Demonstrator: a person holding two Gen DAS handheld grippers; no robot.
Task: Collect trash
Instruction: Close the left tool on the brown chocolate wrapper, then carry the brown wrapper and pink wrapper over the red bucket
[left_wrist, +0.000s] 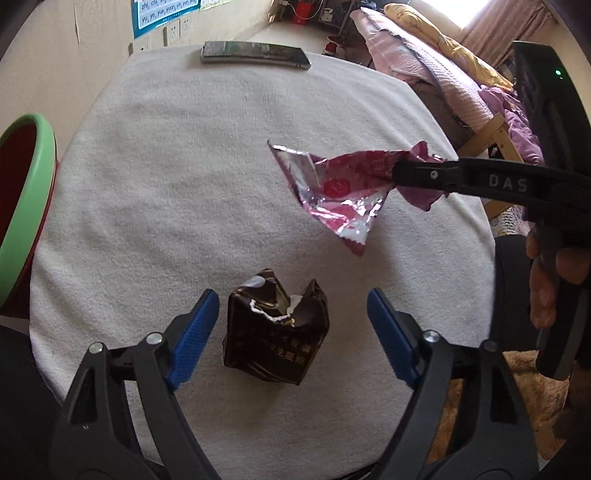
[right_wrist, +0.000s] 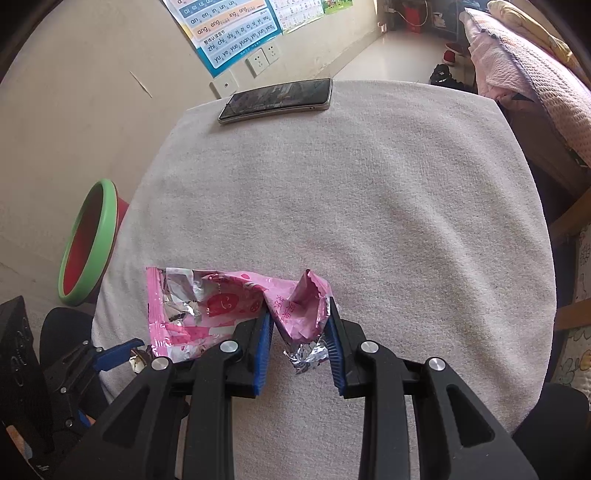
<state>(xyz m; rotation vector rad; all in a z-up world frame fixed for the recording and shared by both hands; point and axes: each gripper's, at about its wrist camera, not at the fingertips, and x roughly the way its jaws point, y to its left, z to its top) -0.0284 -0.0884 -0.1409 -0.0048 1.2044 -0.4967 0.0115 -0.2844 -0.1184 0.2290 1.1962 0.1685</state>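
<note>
The left gripper (left_wrist: 291, 332) hangs with jaws apart around the dark wrapper (left_wrist: 276, 332) on the white towel (left_wrist: 184, 184), its pads not touching it. At two o'clock, the right gripper (right_wrist: 301, 325) pinches the pink wrapper (right_wrist: 207, 306), lifted. The bin (left_wrist: 27, 192) at nine o'clock is cut off.

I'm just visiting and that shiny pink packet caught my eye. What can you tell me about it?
The pink wrapper is a torn-open, crumpled snack packet, pink outside with red printing and silver foil inside. The right gripper pinches one bunched end between its blue pads, and the rest hangs out to the side over the white cloth, apparently lifted clear of it. Only that gripper touches it.
</note>
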